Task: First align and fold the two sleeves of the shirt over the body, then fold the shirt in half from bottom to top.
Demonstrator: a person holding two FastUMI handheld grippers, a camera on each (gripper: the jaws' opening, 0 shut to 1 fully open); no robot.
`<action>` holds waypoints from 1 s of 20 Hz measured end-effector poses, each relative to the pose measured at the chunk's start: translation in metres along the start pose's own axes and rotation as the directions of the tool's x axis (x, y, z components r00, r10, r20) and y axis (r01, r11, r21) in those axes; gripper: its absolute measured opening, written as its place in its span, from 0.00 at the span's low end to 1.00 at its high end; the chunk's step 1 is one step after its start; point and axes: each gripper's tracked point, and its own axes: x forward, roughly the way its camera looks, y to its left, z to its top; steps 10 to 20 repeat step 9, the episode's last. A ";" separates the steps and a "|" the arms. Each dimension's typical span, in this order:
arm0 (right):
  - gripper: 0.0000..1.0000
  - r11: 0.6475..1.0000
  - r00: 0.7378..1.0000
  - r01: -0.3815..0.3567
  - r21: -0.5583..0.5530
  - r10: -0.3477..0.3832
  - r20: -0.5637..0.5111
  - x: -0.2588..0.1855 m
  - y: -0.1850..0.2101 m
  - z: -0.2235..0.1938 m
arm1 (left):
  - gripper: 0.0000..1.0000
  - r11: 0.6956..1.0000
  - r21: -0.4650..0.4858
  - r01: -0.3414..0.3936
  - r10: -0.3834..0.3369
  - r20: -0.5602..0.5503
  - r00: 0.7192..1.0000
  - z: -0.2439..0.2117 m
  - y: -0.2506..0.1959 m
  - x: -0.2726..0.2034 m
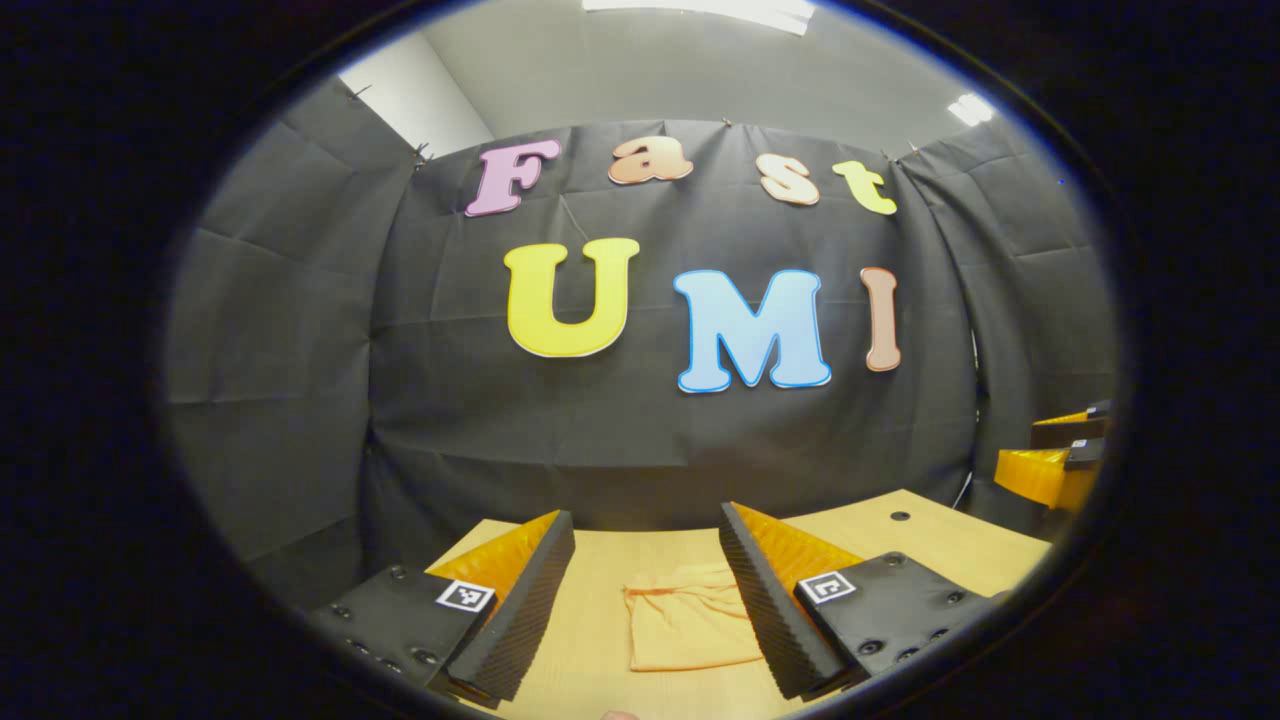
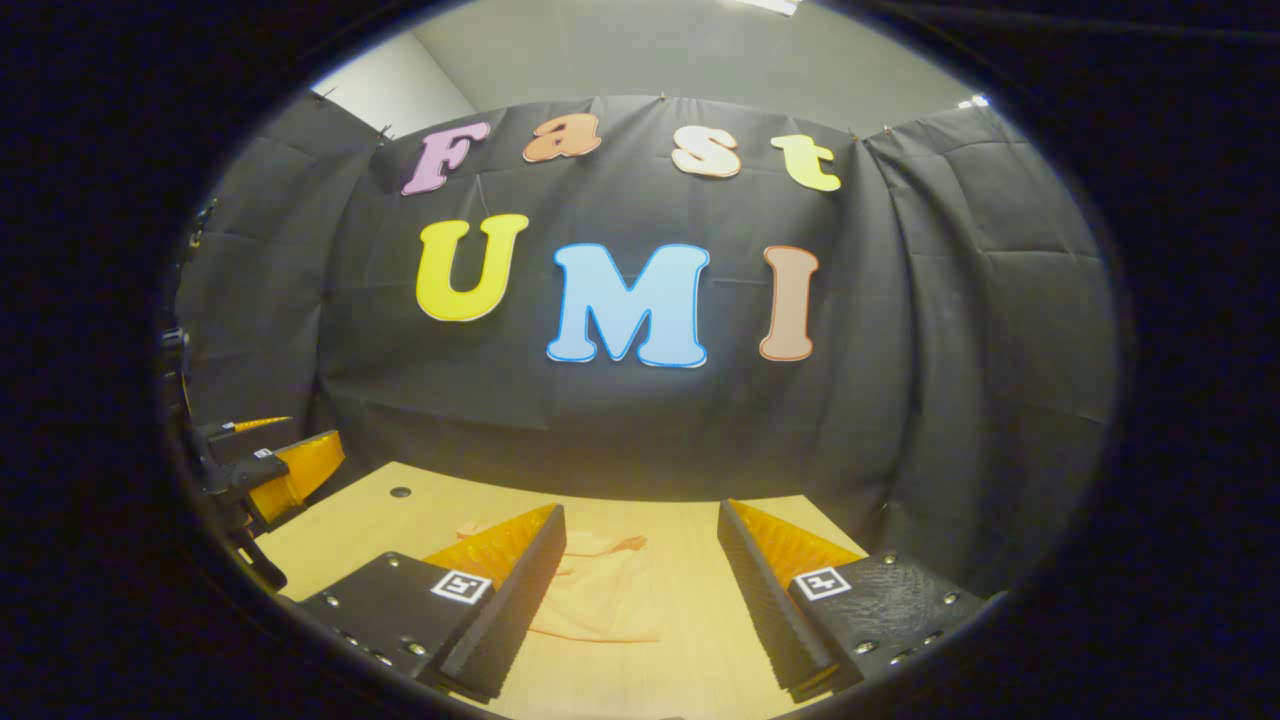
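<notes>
Jaws on both the left gripper (image 1: 648, 535) and right gripper (image 2: 641, 525) stand wide apart, holding nothing, above a pale wooden desk (image 1: 930, 545). A folded orange shirt (image 1: 690, 628) lies flat on it, before the black cloth wall (image 2: 620, 420).

shirt (image 1: 690, 625): showing plain pale orange, no print
table (image 1: 930, 540): showing light wood grain with a small dark hole
booth wall (image 1: 640, 420): hanging as black creased cloth
ceiling (image 1: 700, 70): appearing grey-white
</notes>
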 end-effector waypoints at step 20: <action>0.94 1.000 0.999 -0.003 0.008 0.002 0.042 -0.015 -0.006 0.012 | 0.99 1.000 0.021 0.013 -0.013 0.010 1.000 0.013 -0.019 -0.019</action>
